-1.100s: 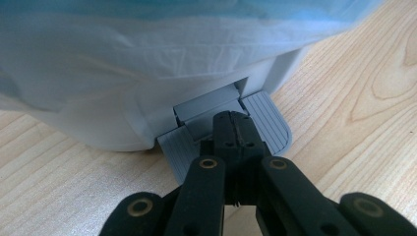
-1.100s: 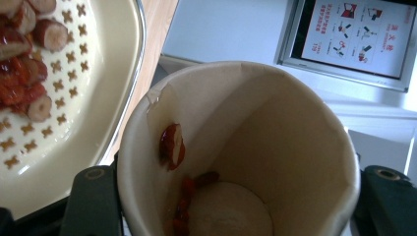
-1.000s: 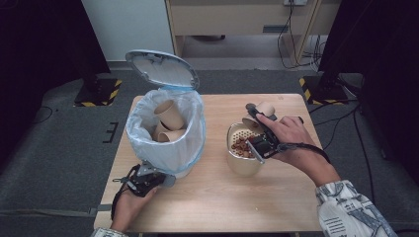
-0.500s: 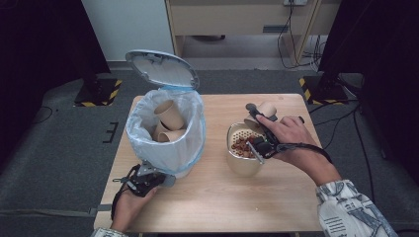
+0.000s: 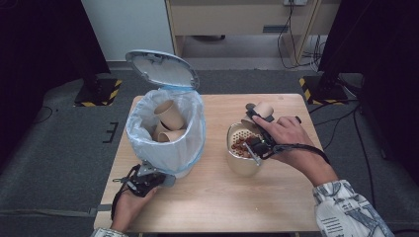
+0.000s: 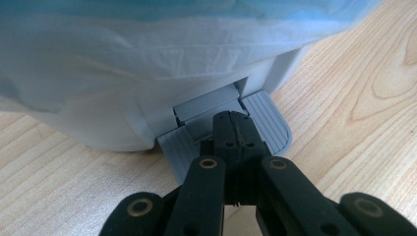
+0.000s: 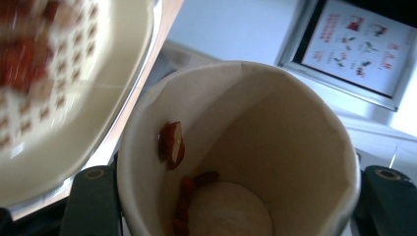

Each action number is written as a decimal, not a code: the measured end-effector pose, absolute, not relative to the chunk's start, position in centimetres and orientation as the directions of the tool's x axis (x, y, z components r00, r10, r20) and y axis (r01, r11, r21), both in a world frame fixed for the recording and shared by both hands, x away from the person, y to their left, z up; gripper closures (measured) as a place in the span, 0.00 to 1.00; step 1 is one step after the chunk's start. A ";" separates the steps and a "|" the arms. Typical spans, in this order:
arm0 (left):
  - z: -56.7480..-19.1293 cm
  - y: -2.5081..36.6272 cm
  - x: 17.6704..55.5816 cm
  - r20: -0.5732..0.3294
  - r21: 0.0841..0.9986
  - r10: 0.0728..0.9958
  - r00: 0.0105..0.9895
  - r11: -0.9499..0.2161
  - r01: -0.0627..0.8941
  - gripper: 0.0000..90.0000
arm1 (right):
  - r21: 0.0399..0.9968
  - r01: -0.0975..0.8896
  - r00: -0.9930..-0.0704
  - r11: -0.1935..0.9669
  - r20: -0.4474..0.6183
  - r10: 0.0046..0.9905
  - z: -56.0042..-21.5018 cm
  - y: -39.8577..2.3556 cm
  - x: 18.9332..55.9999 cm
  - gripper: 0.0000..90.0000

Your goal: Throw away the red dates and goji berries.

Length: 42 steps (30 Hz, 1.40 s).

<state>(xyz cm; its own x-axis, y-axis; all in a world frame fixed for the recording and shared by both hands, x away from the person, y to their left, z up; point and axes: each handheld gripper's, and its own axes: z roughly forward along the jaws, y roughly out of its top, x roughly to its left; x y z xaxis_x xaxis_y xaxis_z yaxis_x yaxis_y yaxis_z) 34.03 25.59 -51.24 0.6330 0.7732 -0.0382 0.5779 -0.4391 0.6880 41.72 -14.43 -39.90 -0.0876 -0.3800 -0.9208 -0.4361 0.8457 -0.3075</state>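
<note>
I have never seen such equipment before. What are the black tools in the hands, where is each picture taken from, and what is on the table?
A person holds a hand tool with two black fingers in each hand. One camera looks down from above; two more ride on the tools and look along their fingers.

On the wooden table stands a pedal bin with a white bag, its lid up, with paper cups inside. Beside it is a cream container whose perforated top holds reddish bits.

The left gripper is shut, its tips on the bin's grey pedal. The right gripper is shut on a tilted paper cup, at the container's far rim. A few reddish scraps stick inside the cup.
</note>
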 end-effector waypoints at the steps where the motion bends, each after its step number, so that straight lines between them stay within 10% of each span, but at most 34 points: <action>1: -51.2 25.6 34.0 -0.038 0.688 0.774 0.633 -0.439 0.578 1.00 | -0.292 -0.445 -0.083 0.847 -0.928 -0.364 -39.6 -14.3 41.5 0.37; 18: -51.2 25.6 34.0 -0.036 0.688 0.773 0.633 -0.440 0.577 1.00 | -0.319 -0.409 -0.090 0.855 -0.918 -0.386 -39.9 -15.4 41.9 0.37; 42: -51.2 25.6 34.0 -0.038 0.689 0.774 0.632 -0.438 0.578 1.00 | -0.038 -0.417 -0.223 0.908 -0.964 -0.143 -38.5 -16.2 42.5 0.37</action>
